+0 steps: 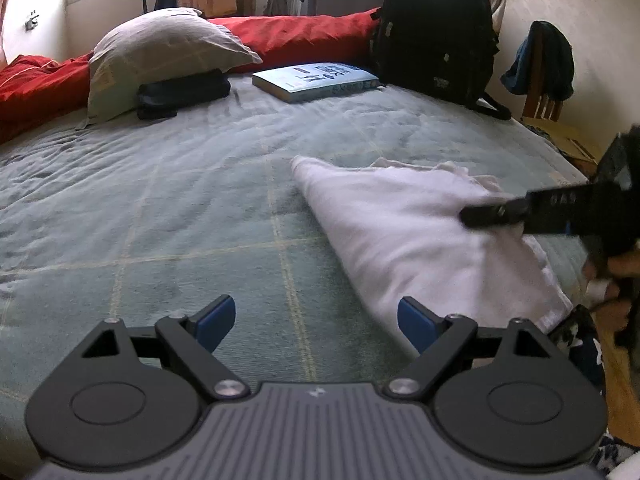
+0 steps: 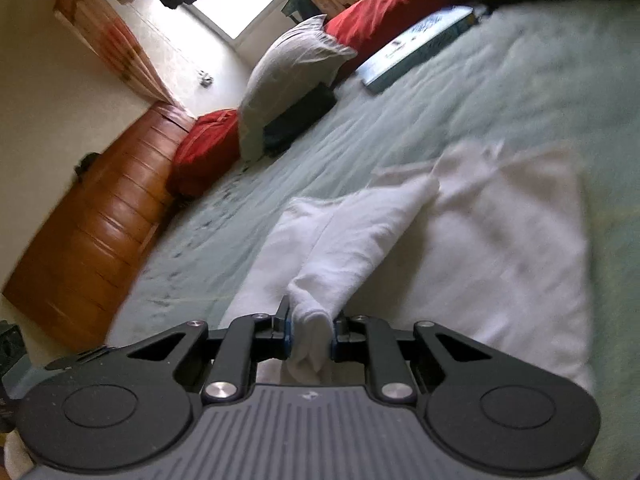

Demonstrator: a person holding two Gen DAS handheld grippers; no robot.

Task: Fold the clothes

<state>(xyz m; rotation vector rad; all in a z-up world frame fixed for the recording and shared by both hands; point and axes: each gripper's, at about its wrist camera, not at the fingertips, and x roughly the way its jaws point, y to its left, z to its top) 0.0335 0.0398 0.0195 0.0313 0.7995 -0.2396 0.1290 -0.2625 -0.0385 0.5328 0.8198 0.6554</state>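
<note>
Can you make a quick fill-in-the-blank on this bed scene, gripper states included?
1. The right gripper is shut on a bunched corner of the ____ cloth.
2. The left gripper hangs over the green checked bedspread with its fingers ____.
3. The blue hardcover book lies beside the black ____.
4. A grey pillow leans on a ____ bolster.

Missing words: white; open; backpack; red

book title (image 1: pixel 320 74) unreadable, towel (image 2: pixel 500 240) motion-blurred
</note>
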